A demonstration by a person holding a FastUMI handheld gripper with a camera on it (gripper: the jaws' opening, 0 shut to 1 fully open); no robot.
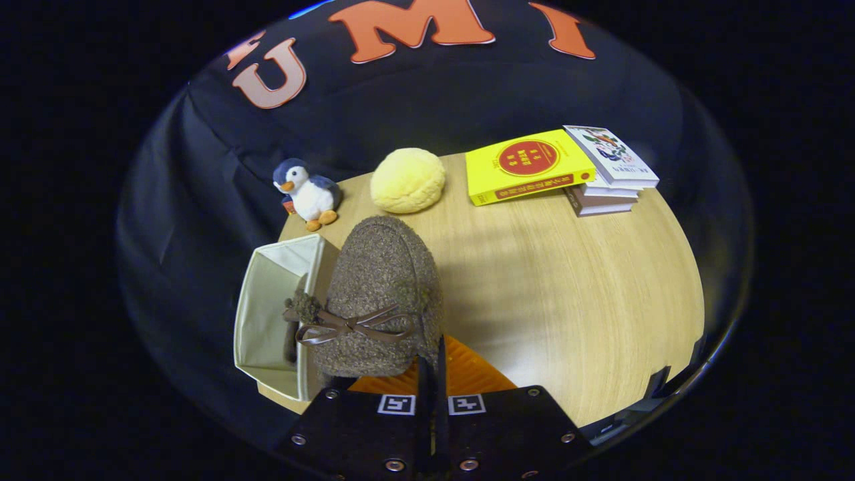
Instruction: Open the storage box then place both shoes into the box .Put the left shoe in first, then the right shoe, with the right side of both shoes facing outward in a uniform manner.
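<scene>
I have my fingers (433, 374) pinched together on the heel rim of a brown fuzzy shoe (381, 300), which hangs just ahead of them above the desk (568, 280). The open storage box (267, 314) sits just beside it, with what looks like the other shoe (294, 321) inside. I judge this the second placement; next I must carry it over the opening and lower it.

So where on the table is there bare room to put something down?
The wide bare stretch of table right of the held shoe, short of the books. Crowded: the box, penguin and yellow ball side. The gripper grips the shoe's rim.
</scene>
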